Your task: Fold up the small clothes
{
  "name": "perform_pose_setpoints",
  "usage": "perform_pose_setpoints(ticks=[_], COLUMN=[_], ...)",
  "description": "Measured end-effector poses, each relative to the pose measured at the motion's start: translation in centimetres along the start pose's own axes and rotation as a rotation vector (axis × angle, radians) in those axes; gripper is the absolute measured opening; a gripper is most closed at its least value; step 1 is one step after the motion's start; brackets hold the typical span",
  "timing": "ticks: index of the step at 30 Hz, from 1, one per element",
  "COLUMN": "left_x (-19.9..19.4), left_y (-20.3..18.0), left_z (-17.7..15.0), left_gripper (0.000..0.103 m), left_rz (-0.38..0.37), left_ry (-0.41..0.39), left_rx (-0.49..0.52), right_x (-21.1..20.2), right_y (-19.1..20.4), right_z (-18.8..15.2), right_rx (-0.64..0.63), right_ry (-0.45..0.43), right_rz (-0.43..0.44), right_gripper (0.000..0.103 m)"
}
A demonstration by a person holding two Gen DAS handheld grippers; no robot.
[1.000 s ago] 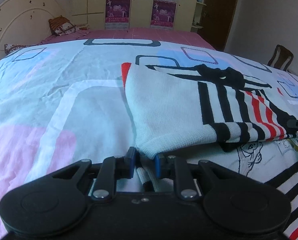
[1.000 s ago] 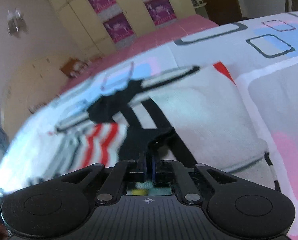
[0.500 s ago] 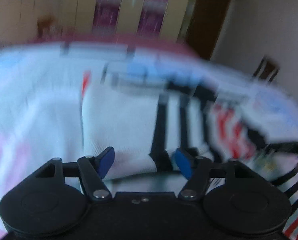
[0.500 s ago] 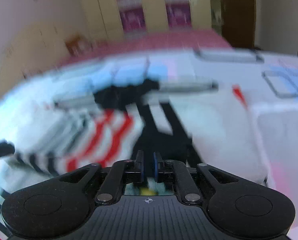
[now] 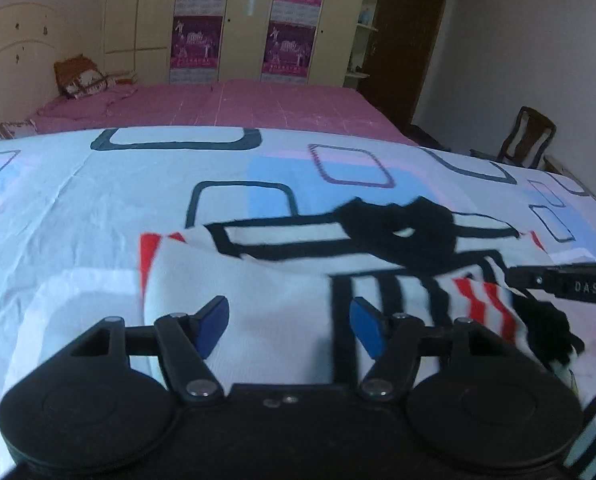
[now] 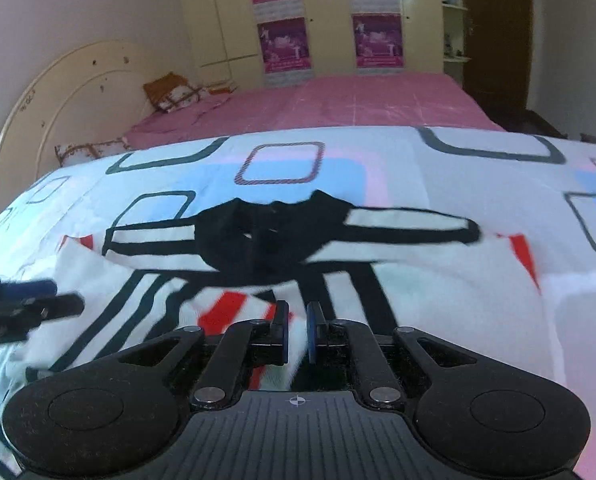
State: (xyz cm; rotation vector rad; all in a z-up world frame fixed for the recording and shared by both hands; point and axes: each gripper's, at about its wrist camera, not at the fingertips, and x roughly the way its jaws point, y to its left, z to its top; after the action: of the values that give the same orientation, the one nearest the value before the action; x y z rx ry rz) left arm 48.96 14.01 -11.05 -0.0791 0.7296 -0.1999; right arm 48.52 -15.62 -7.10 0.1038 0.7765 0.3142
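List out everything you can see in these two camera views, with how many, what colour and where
Small garment: one, white with black and red stripes and a black collar, lying on the bedsheet, partly folded.
Bedsheet: one, white with blue, pink and dark rounded squares, under the garment.
Pink bedspread: one, beyond the sheet.
Pillows: two seen, brown and white, by the headboard.
Headboard: one, cream, curved, far left.
Wardrobe: one, cream, with four purple posters, back wall.
Chair: one, dark wood, far right.
Door: one, dark brown, right of the wardrobe.
Left tool: black with blue pads, open over the garment; it has just been opening.
Right tool: black, shut on a fold of the garment.
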Motion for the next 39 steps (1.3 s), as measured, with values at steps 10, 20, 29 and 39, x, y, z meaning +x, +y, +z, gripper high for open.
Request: perform_pose_setpoints(ticks=[10,20,29,39], left_x=[4.1,1.9,4.0,3.4], left_y=[4.7,-1.4,-0.2,4.4], left_z=[0.7,1.3,0.0,-0.3], left_gripper=[0.069,0.083,0.078,0.08], left_rz=[0.0,-0.001,-0.027,0.019], left_ry=[0.056,-0.051,0.028,0.027], left_rx=[0.072,0.19,0.151,0.128], right_x=[2.2,2.4,5.8,1.4], right_y=[-2.7,5.2,9.1,0.0], right_z=[-1.7,0.1,-0.5,-2.6], right_rx=[0.067,0.023,-0.027,0.088], right_ry=[0.046,-0.003,0.072,0.04], right_rz=[-0.122,-0.028,-0.033,-0.159], right_gripper=[0.008,0.064,0.026,0.026])
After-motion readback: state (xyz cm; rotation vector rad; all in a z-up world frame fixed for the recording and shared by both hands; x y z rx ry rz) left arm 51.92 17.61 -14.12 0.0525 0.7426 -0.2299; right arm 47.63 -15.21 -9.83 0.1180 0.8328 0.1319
